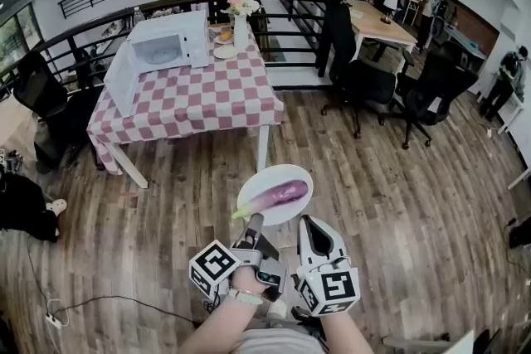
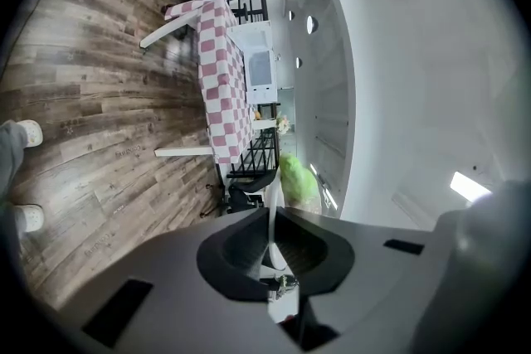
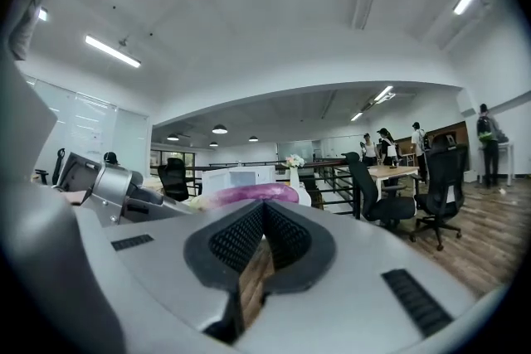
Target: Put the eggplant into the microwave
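A purple eggplant (image 1: 282, 196) with a green stem lies on a white plate (image 1: 253, 191) held above the wood floor. My left gripper (image 1: 254, 219) is shut on the plate's near rim; in the left gripper view the rim shows edge-on between the pads of that gripper (image 2: 271, 215), with the eggplant's green stem (image 2: 297, 182) beyond. My right gripper (image 1: 309, 222) hangs beside the plate, shut on nothing (image 3: 264, 207). The white microwave (image 1: 166, 46) stands on the far checkered table (image 1: 199, 99), its door (image 1: 121, 80) swung open. The eggplant (image 3: 249, 194) and the microwave (image 3: 236, 177) also show in the right gripper view.
A vase of flowers (image 1: 241, 22) and a small plate (image 1: 225, 51) stand right of the microwave. Black office chairs (image 1: 365, 87) and a wooden table (image 1: 377, 22) fill the right; people stand at the back right. A railing (image 1: 274, 4) runs behind. A cable (image 1: 91, 303) lies on the floor at left.
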Demonstrator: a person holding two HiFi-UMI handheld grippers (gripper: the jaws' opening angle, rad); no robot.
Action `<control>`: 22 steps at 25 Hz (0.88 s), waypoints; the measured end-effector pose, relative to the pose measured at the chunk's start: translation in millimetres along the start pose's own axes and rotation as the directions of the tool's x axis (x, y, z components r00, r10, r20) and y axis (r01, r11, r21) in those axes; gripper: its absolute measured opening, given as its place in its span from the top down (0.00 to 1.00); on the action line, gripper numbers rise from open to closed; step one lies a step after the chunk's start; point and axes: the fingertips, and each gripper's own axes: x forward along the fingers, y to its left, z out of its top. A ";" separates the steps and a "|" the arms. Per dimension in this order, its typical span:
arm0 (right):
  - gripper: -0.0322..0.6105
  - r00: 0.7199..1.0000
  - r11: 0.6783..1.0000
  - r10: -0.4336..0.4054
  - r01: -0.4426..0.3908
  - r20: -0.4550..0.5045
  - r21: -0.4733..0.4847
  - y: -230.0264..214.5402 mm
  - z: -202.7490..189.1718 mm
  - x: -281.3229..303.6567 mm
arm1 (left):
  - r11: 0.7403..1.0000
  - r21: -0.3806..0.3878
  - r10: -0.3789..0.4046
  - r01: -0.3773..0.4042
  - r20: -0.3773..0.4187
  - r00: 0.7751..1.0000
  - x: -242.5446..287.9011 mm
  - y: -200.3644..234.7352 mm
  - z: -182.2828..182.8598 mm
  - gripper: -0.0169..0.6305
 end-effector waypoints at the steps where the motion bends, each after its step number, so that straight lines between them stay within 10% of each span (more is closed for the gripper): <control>1: 0.91 1.000 1.000 0.000 -0.001 0.008 0.009 4.8 1.2 2.8 | 1.000 0.004 0.001 -0.001 0.001 1.000 -1.8 0.2 6.0 0.94; 22: 0.91 0.999 0.999 0.032 -0.032 0.003 0.012 135.2 5.5 142.7 | 1.000 -0.002 0.004 -0.004 0.025 1.000 -2.6 -1.9 194.5 0.94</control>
